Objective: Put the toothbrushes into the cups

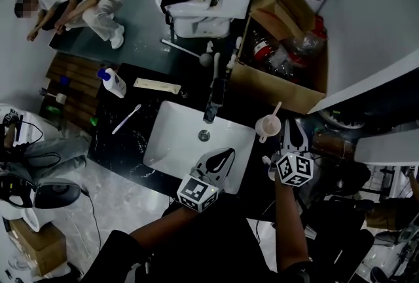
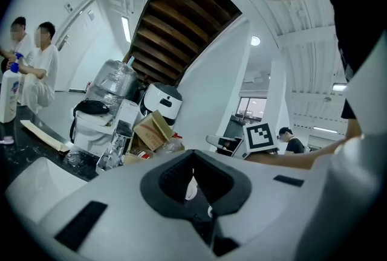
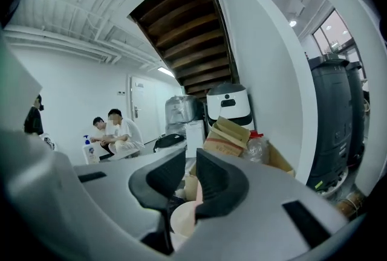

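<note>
A pale cup [image 1: 268, 126] stands on the black counter right of the sink, with a toothbrush [image 1: 276, 108] leaning out of it. The cup [image 3: 181, 219] also shows low between the jaws in the right gripper view. My right gripper [image 1: 294, 126] is just right of the cup; its jaws [image 3: 190, 160] stand a narrow gap apart and grip nothing. Another toothbrush [image 1: 126, 118] lies on the counter left of the sink. My left gripper [image 1: 229, 152] hovers over the sink's front right part, its tips [image 2: 193, 154] closed together and empty.
A white sink [image 1: 171, 119] with a faucet [image 1: 213, 99] is set in the black counter. A soap bottle [image 1: 113, 82] and a flat package [image 1: 157, 85] are at the back left. A cardboard box [image 1: 282, 59] and a toilet [image 1: 204, 2] stand behind. People sit far left.
</note>
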{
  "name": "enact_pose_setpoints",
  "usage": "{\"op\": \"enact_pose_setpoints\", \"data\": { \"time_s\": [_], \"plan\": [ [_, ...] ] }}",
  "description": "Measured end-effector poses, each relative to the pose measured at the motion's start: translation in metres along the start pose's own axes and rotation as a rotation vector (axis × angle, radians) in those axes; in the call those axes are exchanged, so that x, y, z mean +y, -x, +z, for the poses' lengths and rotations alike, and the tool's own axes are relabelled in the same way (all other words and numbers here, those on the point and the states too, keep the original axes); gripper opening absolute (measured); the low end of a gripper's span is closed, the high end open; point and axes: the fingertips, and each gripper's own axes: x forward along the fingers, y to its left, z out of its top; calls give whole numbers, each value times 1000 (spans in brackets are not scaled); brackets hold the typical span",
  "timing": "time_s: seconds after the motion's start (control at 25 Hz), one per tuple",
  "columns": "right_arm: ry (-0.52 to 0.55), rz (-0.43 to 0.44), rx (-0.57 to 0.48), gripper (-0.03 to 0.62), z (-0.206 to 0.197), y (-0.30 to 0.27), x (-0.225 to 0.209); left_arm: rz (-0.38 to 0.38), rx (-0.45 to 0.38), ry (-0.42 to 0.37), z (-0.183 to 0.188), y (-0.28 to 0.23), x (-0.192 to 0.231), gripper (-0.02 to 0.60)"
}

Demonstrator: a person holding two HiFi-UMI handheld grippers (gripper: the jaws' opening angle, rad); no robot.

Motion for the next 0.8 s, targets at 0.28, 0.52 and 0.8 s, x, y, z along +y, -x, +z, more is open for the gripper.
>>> {"op": "enact_pose_setpoints", "data": {
  "time_s": [0.28, 0.52, 0.8],
  "plan": [
    [15, 47, -49, 37, 11, 58, 39, 5, -44, -37, 8, 17, -29, 15],
    [33, 138, -31, 23, 4, 119, 85, 27, -69, -94, 9, 37, -57, 15],
    [28, 184, -16, 23, -18, 183, 118, 43, -73, -152, -7, 61, -96, 15]
  ]
}}
